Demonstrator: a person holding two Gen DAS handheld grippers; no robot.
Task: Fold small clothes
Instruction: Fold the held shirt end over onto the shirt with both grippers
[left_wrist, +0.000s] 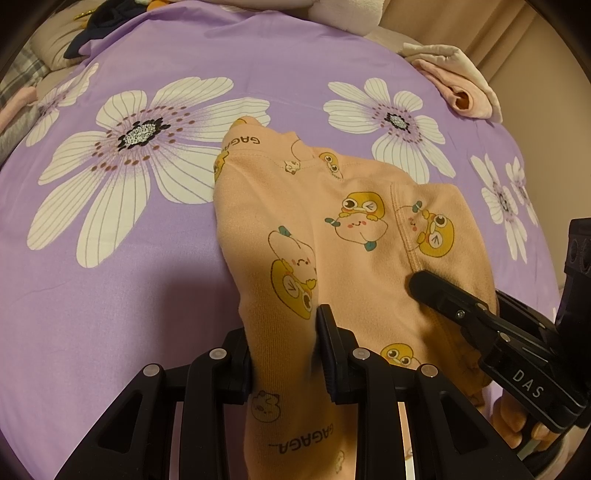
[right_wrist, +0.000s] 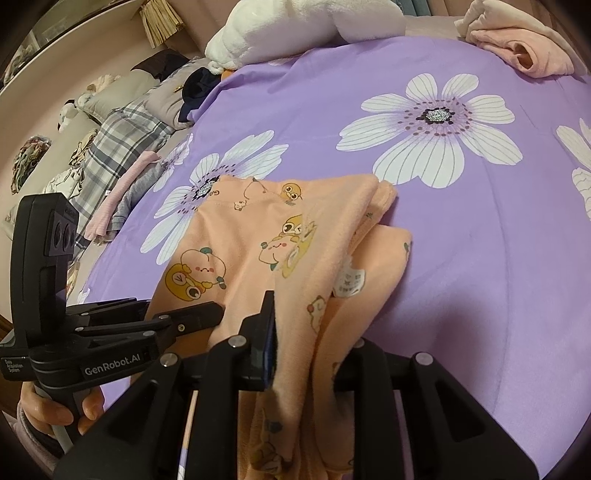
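— Bedspread first: purple, slick-looking, big white flowers. Where did the peach garment lie on it?

— Spread toward the middle, far end resting on the cover, near end lifted off it. Both grippers held that near end. The left gripper was clenched on a bunched strip of cloth; the right gripper was clamped on a thicker wad at the right edge.

— So what could have gone wrong?

— I judged two risks. The far end might have dragged across that smooth cover and bunched instead of folding flat. And the two grips looked uneven, so a pull could have skewed the fold or let layers slip out.

— And the small white label?

— It showed on the right side, so a layer there was turned over.
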